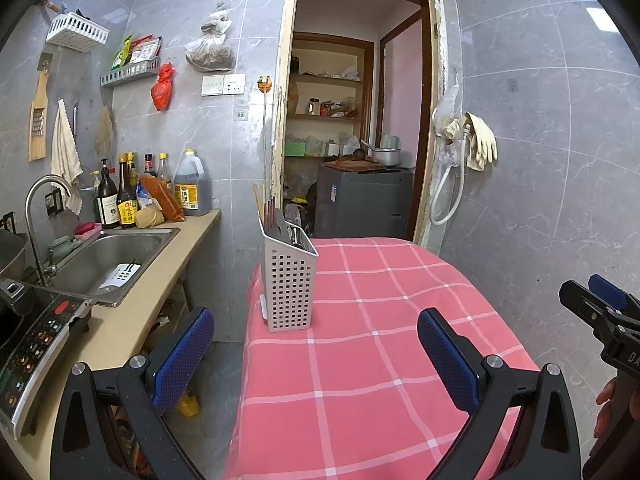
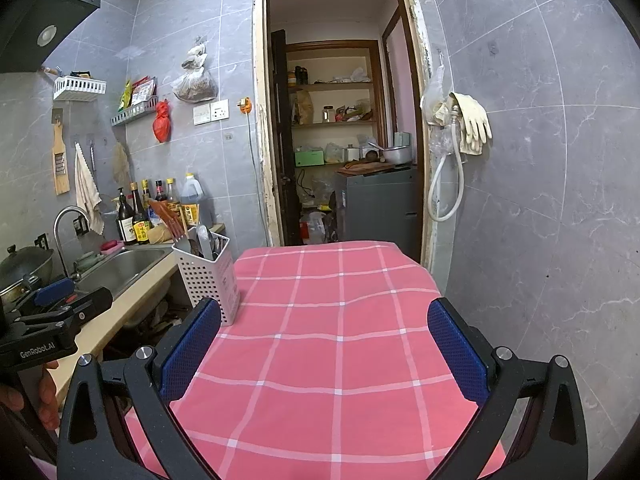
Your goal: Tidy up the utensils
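- Pink checked cloth covers the table point(image 2: 340, 320), and nothing lies loose on it.
- The white holder point(image 1: 290, 284) full of holes stands upright at the left edge of the table, toward the far corner.
- The utensils point(image 2: 200, 240) are already standing inside it: chopsticks, a fork and some spoons poke out of the top.
- So the job looks nearly done or all done. I see no spoon or fork left on the cloth.
- The left gripper point(image 1: 316, 356) has its blue fingers spread wide and holds nothing. It hangs over the near edge of the table, pointing at the holder.
- The right gripper point(image 2: 324, 352) is spread wide too, and it is empty. It hangs over the near edge, a bit right of the holder.
- Left of the table is a counter with a metal sink point(image 1: 112, 256). A white thing lies in the sink; I cannot tell what it is.
- Sauce bottles point(image 1: 132, 192) stand at the back of the counter.
- Nothing stands between the grippers and the holder.
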The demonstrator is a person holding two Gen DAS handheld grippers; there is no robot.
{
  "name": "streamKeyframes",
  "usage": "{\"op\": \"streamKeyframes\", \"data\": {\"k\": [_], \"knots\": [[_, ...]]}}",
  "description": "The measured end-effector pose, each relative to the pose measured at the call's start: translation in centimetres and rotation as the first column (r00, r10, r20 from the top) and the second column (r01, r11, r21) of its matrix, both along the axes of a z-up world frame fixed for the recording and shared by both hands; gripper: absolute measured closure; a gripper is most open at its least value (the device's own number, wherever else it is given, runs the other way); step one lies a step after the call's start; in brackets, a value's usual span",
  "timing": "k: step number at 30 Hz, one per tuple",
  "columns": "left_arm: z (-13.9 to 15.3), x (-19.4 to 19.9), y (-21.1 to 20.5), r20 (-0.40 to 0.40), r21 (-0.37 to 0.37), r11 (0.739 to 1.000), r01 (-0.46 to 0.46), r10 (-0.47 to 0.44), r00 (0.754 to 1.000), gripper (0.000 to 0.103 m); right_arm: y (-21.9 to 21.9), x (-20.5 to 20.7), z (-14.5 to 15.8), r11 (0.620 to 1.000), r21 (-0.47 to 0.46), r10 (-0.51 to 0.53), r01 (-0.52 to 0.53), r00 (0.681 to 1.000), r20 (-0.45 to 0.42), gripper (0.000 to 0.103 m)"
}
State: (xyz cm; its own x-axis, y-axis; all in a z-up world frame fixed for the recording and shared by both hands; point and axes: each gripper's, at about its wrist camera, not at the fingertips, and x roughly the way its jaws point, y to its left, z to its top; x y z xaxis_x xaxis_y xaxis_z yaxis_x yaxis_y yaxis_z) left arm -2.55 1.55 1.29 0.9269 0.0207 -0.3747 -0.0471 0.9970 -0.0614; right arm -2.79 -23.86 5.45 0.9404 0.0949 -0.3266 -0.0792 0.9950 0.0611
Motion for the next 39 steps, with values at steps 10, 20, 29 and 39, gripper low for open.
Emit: {"op": "streamKeyframes", "data": {"k": [10,20,29,39], "knots": [[-0.1,-0.1,-0.1,-0.002,-0.001,1.000,0.002,-0.002,1.000,0.001,-0.1,-0.1,0.0,1.000,-0.001,0.001,-0.001,1.000,0.001,0.001],[-0.1,-0.1,-0.2,-0.004,-0.003,1.000,0.009,-0.009,1.000,0.001,-0.2,-0.3,0.1,1.000,-0.002,0.004,-0.004,1.000,0.000,0.001],[-0.2,-0.1,-0.1,-0.002,-0.003,1.000,0.010,-0.010,1.000,0.001,-0.2,-0.5,0.0,1.000,-0.003,0.006,-0.006,1.000,0.001,0.001],[-0.2,-0.3,-0.1,-0.003,-0.003,1.000,0.010,-0.010,1.000,0.001,-0.2,-0.9,0.2,1.000,-0.004,0.009,-0.009,1.000,0.002,0.001]]}}
